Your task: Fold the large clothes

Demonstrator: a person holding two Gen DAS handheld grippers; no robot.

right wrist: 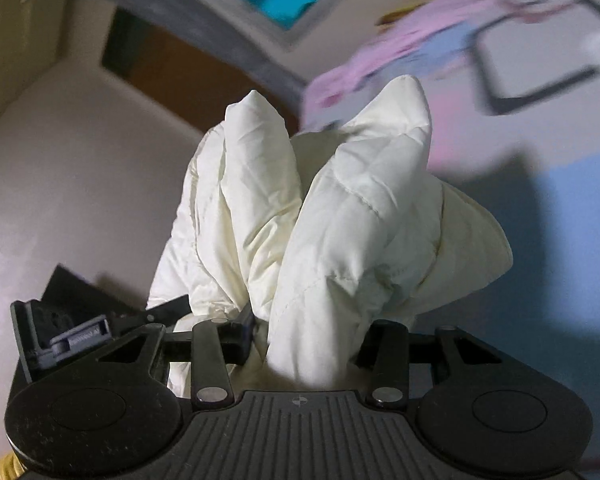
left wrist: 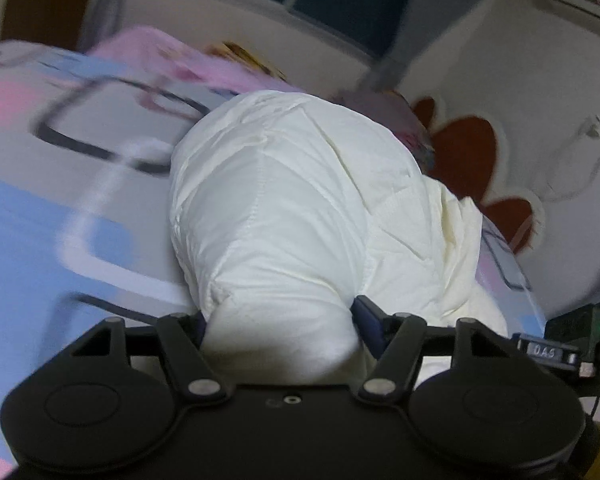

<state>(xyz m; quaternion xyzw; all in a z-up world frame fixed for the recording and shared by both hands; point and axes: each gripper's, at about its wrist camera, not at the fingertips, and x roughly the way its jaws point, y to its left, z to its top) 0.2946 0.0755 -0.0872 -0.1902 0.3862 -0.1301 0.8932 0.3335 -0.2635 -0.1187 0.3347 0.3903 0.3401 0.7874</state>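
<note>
Folding step in hand: cream padded jacket (left wrist: 300, 200) gathered by both ends over bed (left wrist: 40, 240) with pastel patterned sheet. Left gripper (left wrist: 280, 320) clamped partway on thick bunch of jacket, bulk resting on bed ahead. Right gripper (right wrist: 304, 336) clamped narrower on jacket (right wrist: 340, 208) folds that stand up from its jaws. Next move likely: carry gripped ends across, lay flat, release.

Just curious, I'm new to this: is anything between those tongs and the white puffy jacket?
Nothing visible. The left tongs and the right tongs each already clamp a bunched part of the white jacket, over the patterned bedsheet.
</note>
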